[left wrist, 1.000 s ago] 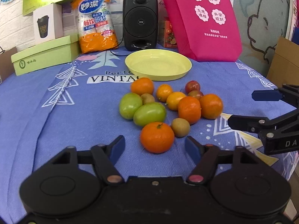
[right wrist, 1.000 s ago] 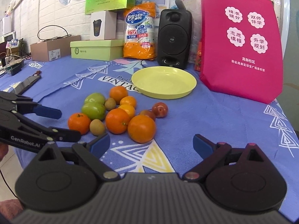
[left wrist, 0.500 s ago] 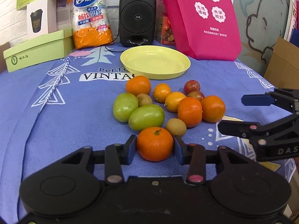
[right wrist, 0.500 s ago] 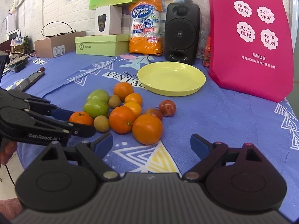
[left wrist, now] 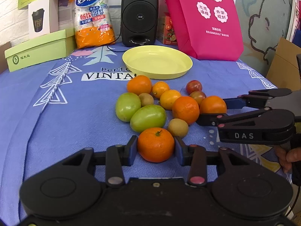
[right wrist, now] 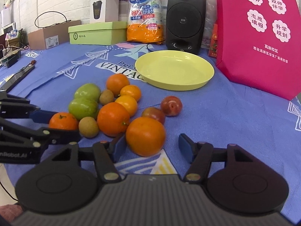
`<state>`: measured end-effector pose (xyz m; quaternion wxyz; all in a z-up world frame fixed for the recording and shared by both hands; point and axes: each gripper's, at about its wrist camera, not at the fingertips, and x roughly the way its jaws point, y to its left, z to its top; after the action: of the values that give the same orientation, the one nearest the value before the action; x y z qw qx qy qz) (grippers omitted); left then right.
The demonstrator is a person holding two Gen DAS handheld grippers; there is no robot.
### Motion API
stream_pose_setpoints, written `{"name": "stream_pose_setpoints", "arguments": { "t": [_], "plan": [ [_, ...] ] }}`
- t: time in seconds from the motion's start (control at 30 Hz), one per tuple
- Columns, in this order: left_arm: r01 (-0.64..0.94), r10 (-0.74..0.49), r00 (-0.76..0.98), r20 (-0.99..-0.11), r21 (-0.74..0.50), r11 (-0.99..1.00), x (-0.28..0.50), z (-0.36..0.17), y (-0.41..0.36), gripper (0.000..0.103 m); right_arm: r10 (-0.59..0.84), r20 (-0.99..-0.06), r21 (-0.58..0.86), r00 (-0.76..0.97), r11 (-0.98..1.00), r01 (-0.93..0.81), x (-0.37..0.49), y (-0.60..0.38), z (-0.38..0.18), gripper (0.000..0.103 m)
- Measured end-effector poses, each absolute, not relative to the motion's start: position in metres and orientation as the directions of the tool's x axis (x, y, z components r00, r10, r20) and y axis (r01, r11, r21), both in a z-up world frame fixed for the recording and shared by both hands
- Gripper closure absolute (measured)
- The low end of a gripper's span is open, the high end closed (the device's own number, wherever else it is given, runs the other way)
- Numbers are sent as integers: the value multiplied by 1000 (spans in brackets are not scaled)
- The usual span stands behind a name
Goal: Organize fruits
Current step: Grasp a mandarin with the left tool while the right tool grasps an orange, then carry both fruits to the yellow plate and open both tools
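Note:
A heap of fruit lies on the blue cloth in front of a yellow plate (left wrist: 160,74) (right wrist: 175,86), which holds nothing. My left gripper (left wrist: 155,149) (right wrist: 62,124) is shut on the nearest stemmed mandarin (left wrist: 156,145) (right wrist: 63,120), which rests on the cloth. My right gripper (right wrist: 151,146) (left wrist: 212,111) straddles a big orange (right wrist: 145,135) (left wrist: 213,104) at the heap's right end. Its jaws are closing; the left pad is at the peel and a gap shows at the right pad. Two green fruits (left wrist: 128,106), more oranges, small brown fruits (left wrist: 177,128) and two plums (left wrist: 193,86) lie between.
Behind the plate stand a black speaker (left wrist: 139,15), a pink bag (left wrist: 205,18), a pack of paper cups (left wrist: 92,18) and a green box (left wrist: 37,50). A cardboard box (left wrist: 282,66) is off the table's right edge. A hand (left wrist: 289,156) holds the right gripper.
My left gripper closed on the stemmed mandarin and has held still since. My right gripper moved forward and down around the big orange, and its jaws narrowed.

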<state>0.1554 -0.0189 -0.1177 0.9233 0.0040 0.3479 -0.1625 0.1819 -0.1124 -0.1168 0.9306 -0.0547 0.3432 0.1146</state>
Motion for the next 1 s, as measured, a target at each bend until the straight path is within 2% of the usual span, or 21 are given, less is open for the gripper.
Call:
{"name": "stream_pose_setpoints", "arguments": {
  "t": [0.03, 0.07, 0.6, 1.0],
  "plan": [
    [302, -297, 705, -644, -107, 947, 155, -118, -19, 63, 190, -651, -11, 735, 966, -259, 182, -113, -117, 57],
    [300, -298, 705, -643, -109, 948, 155, -118, -18, 63, 196, -650, -4, 734, 965, -262, 182, -113, -117, 60],
    [268, -269, 732, -626, -99, 958, 138, -104, -6, 63, 233, -619, 85, 750, 969, -230, 140, -128, -103, 61],
    [228, -210, 752, -625, -52, 972, 140, -88, 8, 63, 217, -572, 66, 791, 973, -220, 120, -143, -78, 61]
  ]
}}
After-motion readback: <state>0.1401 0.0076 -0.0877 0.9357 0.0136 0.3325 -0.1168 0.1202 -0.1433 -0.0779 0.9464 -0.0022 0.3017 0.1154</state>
